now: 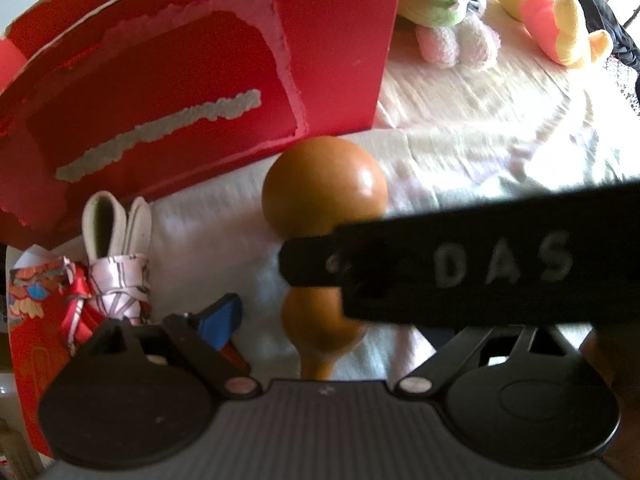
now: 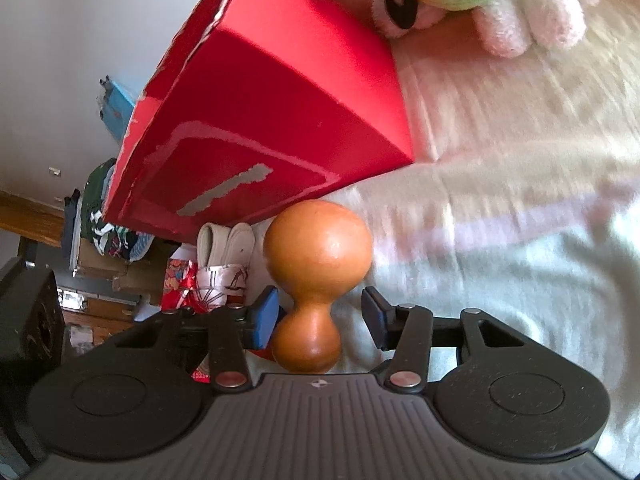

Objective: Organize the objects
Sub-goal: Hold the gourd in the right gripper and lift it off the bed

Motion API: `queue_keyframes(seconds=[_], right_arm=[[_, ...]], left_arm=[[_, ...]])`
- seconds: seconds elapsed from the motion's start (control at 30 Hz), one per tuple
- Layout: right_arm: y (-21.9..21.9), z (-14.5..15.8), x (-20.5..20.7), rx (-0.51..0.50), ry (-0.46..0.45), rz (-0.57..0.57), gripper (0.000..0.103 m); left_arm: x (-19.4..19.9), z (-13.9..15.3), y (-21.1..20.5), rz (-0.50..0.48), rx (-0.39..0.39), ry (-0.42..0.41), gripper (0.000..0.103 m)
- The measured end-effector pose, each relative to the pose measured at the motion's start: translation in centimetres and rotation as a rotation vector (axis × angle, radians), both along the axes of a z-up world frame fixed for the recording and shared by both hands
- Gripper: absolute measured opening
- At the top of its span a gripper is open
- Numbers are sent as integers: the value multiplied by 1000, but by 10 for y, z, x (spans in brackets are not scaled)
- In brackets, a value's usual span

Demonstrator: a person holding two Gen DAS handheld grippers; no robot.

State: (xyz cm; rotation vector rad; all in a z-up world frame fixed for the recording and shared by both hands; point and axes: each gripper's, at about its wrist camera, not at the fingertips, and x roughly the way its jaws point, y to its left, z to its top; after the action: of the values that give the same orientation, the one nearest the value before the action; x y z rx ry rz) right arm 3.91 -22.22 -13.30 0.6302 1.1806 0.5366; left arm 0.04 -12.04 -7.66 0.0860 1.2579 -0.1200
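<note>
Gourd (image 2: pixel 318 286), orange-brown, two-lobed, lay on the pale bedspread (image 2: pixel 500 240) and served as our landmark. Left of it we logged white shoes (image 2: pixel 226 258) and patterned wrapping (image 1: pixel 36 292); behind it, a red box (image 2: pixel 272 128). Our right gripper (image 2: pixel 320 320) stood spread, the gourd's narrow waist between its pads, unclamped. Our left gripper (image 1: pixel 288 312): we could not tell its spread. Far right beyond, plush toys (image 1: pixel 452 16).
</note>
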Motion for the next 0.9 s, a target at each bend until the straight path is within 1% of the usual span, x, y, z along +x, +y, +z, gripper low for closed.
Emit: queue_keyframes(seconds=[0.03, 0.07, 0.1, 0.13, 0.17, 0.23, 0.3, 0.33, 0.5, 0.57, 0.63, 0.77, 0.9], right_arm=[[2, 0, 0, -2, -3, 2, 49], [3, 0, 0, 0, -2, 0, 48], [3, -1, 1, 5, 3, -4, 48], [2, -3, 2, 11, 12, -10, 46], [2, -3, 3, 13, 19, -15, 41], [-1, -5, 5, 25, 36, -21, 40], [-3, -7, 6, 43, 54, -29, 40], [-4, -8, 6, 50, 61, -34, 40], [-3, -6, 5, 41, 56, -31, 40], [0, -5, 4, 36, 50, -29, 39], [0, -5, 3, 38, 55, -28, 37], [2, -7, 4, 49, 73, -23, 35], [5, -6, 5, 40, 72, -13, 32]], left_arm=[[1, -2, 1, -2, 1, 0, 92], [1, -11, -2, -3, 2, -1, 92], [-1, -11, 0, -5, 1, 0, 91], [1, -14, -3, -5, 1, 0, 90], [2, -15, -5, -5, -2, 2, 89], [4, -15, -6, -7, -8, 2, 82], [4, -13, -5, -13, -12, 2, 78], [-1, -9, 0, -15, -13, 2, 77], [2, -11, -3, -21, -14, 3, 76], [3, -11, -4, -26, -20, 1, 72], [3, -9, -5, -35, -25, -1, 65], [5, -8, -8, -48, -27, -1, 59], [7, -8, -10, -59, -30, -3, 46]])
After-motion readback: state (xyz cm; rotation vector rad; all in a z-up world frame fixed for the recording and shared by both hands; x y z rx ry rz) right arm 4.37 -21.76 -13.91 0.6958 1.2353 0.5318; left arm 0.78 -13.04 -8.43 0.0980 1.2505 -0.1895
